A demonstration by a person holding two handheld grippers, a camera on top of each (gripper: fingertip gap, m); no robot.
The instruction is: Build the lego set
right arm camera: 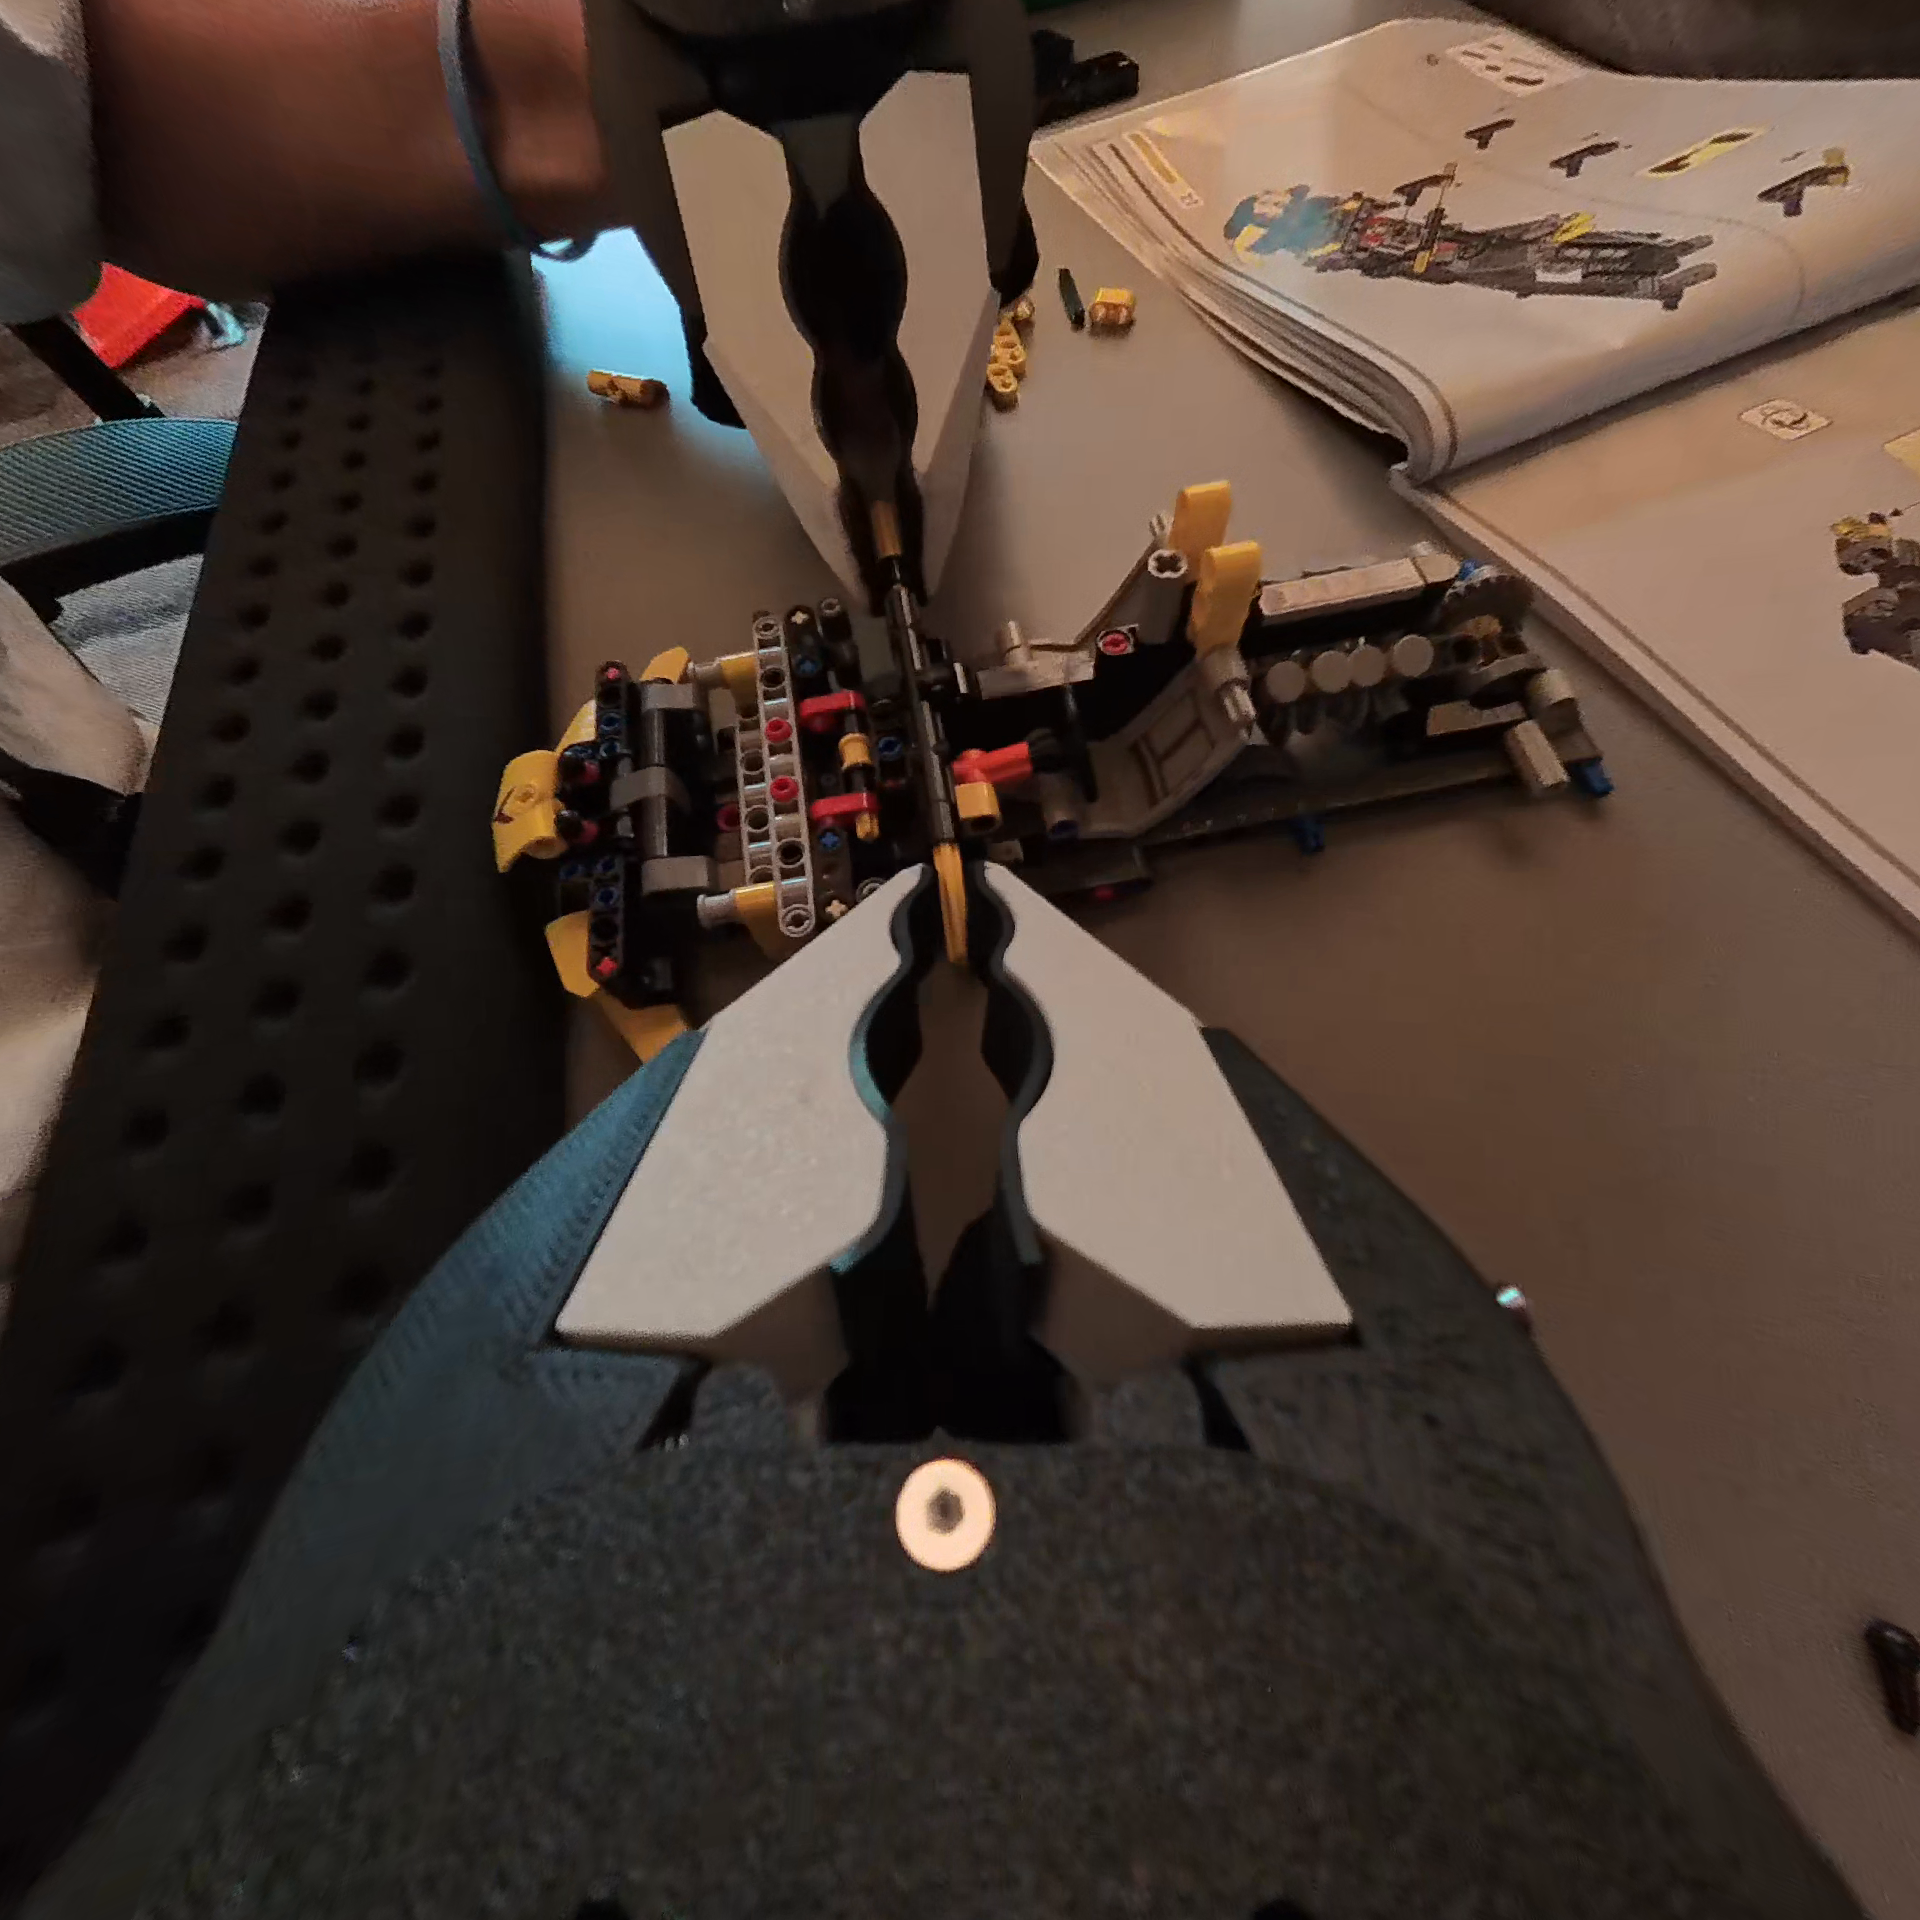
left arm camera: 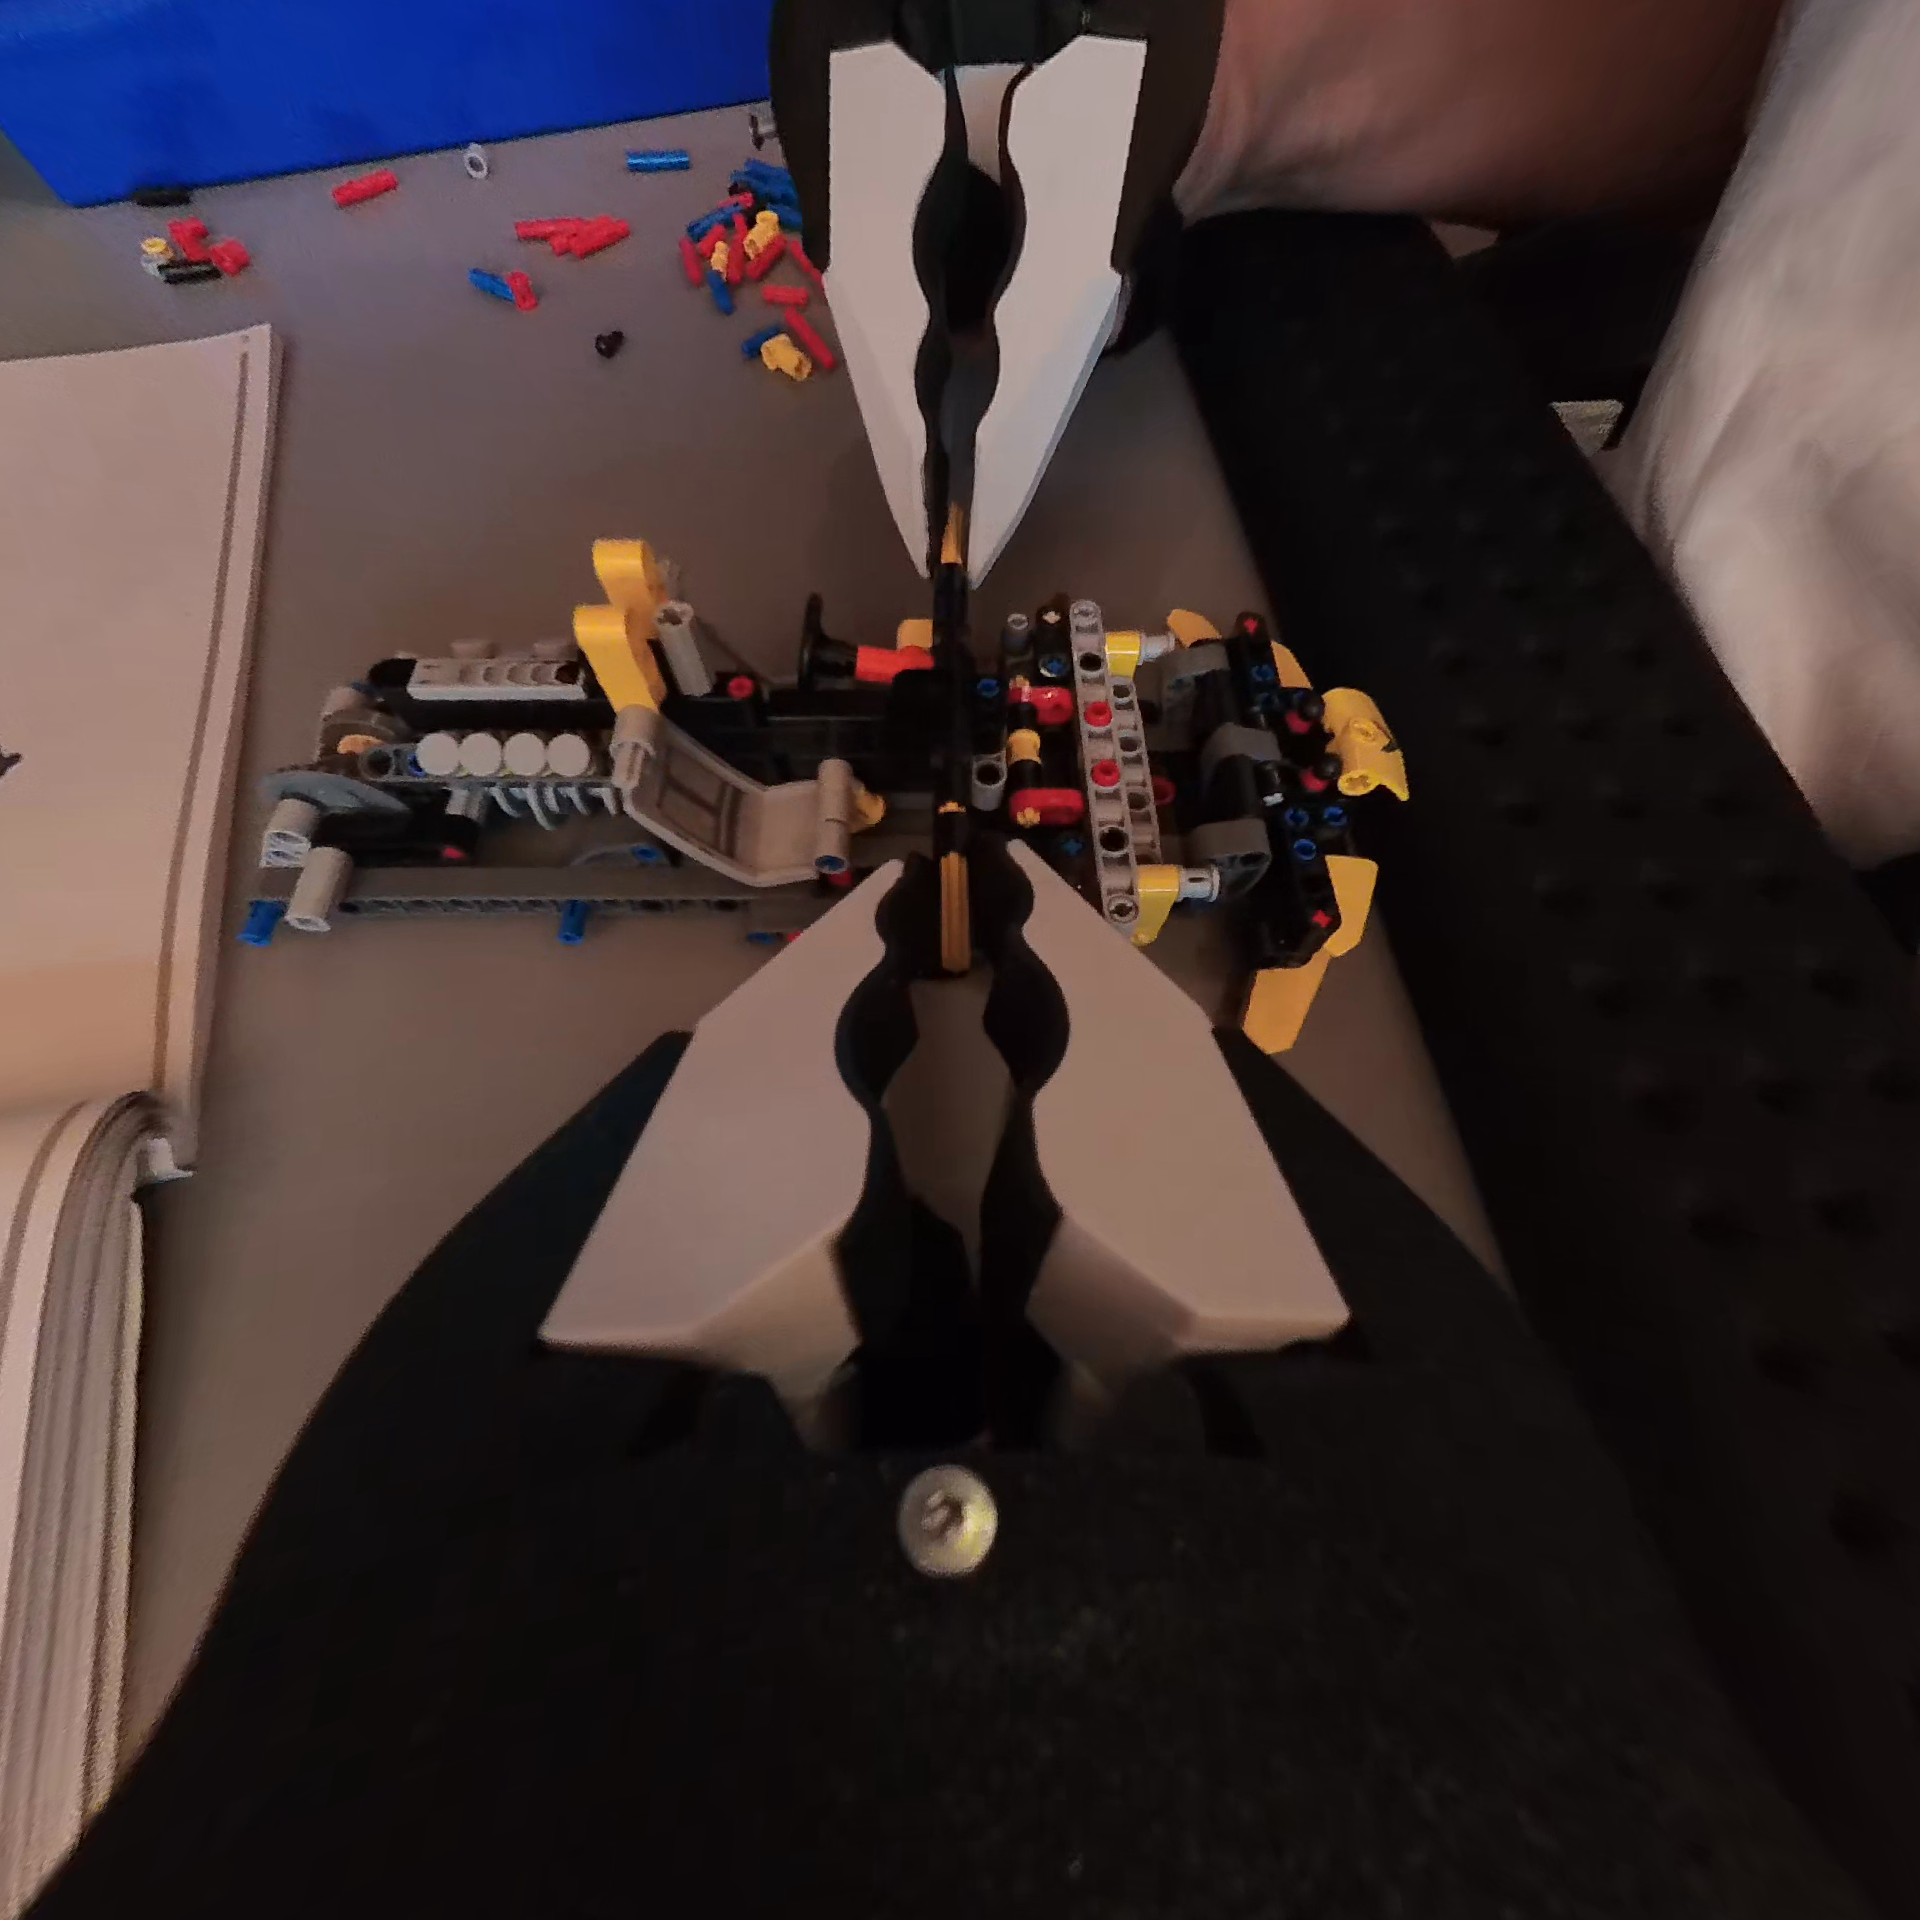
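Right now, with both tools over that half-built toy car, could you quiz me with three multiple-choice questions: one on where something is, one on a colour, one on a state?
1. Where does the instruction booklet lie?
A. On the table, open beside the model
B. Under the model
C. Inside the blue bin

2. What colour are the model's curved body panels?
A. Green
B. Yellow
C. White

3. How do the two tools hold the black-and-yellow bar?
A. Neither touches it
B. One holds it
C. Each grips one end

Answers: 1 A, its open pages show beside the model; 2 B, yellow panels ring its end; 3 C, the left tool and right tool pinch opposite ends.
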